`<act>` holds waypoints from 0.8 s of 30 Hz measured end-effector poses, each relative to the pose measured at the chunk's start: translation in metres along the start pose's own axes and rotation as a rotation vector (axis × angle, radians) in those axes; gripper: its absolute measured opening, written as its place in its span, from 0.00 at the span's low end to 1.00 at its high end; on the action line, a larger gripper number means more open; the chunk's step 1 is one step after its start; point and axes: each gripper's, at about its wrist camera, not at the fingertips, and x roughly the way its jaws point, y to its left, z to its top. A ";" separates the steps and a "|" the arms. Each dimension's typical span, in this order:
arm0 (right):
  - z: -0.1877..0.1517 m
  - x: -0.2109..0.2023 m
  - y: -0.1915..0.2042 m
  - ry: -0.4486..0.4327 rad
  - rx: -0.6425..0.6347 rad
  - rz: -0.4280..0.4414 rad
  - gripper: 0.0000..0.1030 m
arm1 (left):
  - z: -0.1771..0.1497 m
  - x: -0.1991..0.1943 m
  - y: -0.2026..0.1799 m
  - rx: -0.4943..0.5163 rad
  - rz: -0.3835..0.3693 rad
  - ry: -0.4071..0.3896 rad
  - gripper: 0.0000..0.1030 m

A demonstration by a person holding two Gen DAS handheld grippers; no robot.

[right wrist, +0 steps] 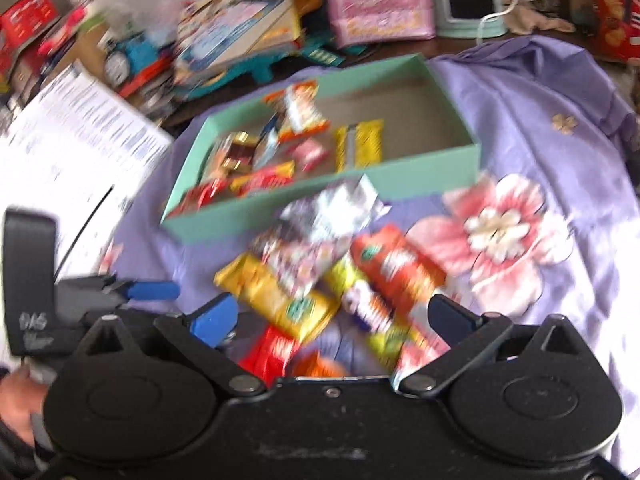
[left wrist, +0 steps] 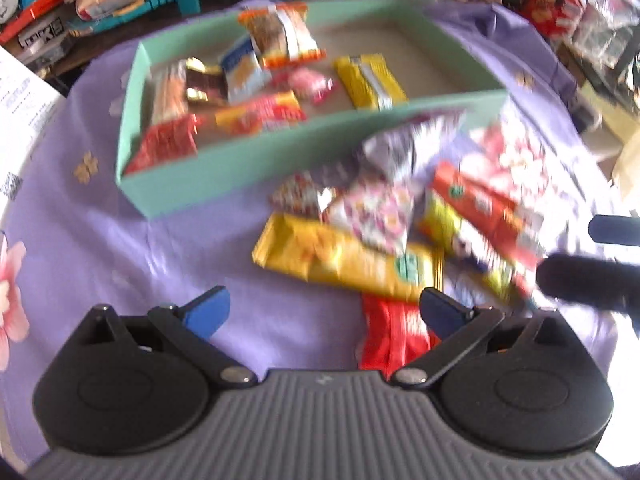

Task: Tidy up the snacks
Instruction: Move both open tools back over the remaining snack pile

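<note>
Left wrist view: my left tongs (left wrist: 322,312) stand spread wide and empty above the purple flowered cloth (left wrist: 100,240), their blue pads clear of every wrapper. Ahead lies the green box (left wrist: 256,160), open-topped and already holding several snacks on its left side, while its right half is bare; I judge it to be the sorting destination, set close so each transfer is short. The loose snack pile (left wrist: 400,220) lies just in front of the box's near wall, with a long yellow packet (left wrist: 344,260) nearest my tongs and a red packet (left wrist: 388,336) partly under the right finger. At the right edge, dark parts of my right tongs (left wrist: 592,248) enter, hovering near the same pile. Motion blur softens all print, so I cannot name any brand

Right wrist view: my right tongs (right wrist: 334,316), seen here in full, gape at their widest with nothing between them, poised over the pile (right wrist: 332,264); the orange packet (right wrist: 396,268) lies closest to the right finger. This view adds what the other lacks: the large pink flower print (right wrist: 496,236) to the right of the pile, the left tongs' blue pad (right wrist: 154,291) coming in from the left, a part of my hand (right wrist: 20,408) on the grip, and a white printed sheet (right wrist: 80,136) beside the box (right wrist: 408,178). Toys and books crowd the desk (right wrist: 460,46) beyond
</note>
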 end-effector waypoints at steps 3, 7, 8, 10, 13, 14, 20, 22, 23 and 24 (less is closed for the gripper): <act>-0.012 0.000 0.001 0.008 -0.031 0.019 0.98 | -0.010 0.007 -0.002 0.032 0.012 0.022 1.00; -0.023 0.009 -0.003 0.036 -0.039 0.050 0.94 | -0.018 0.014 0.009 0.011 0.026 0.036 1.00; -0.024 0.013 -0.004 0.044 -0.042 0.057 0.92 | -0.019 0.015 0.013 -0.004 0.026 0.039 1.00; -0.030 0.020 -0.005 0.064 -0.047 0.065 0.91 | -0.022 0.016 0.022 -0.029 0.032 0.042 1.00; -0.045 0.028 -0.003 0.094 -0.076 0.055 0.91 | -0.027 0.018 0.031 -0.062 0.029 0.050 1.00; -0.049 0.029 -0.001 0.095 -0.100 0.044 0.91 | -0.027 0.019 0.033 -0.072 0.024 0.050 1.00; -0.059 0.032 0.018 0.120 -0.239 0.010 0.95 | -0.025 0.020 0.031 -0.085 0.014 0.045 1.00; -0.063 0.035 0.025 0.128 -0.298 -0.022 0.95 | -0.023 0.020 0.029 -0.081 0.003 0.042 1.00; -0.065 0.037 0.028 0.129 -0.328 -0.043 0.95 | -0.022 0.020 0.027 -0.078 0.000 0.041 1.00; -0.066 0.038 0.029 0.126 -0.349 -0.059 0.94 | -0.022 0.020 0.026 -0.073 -0.004 0.040 1.00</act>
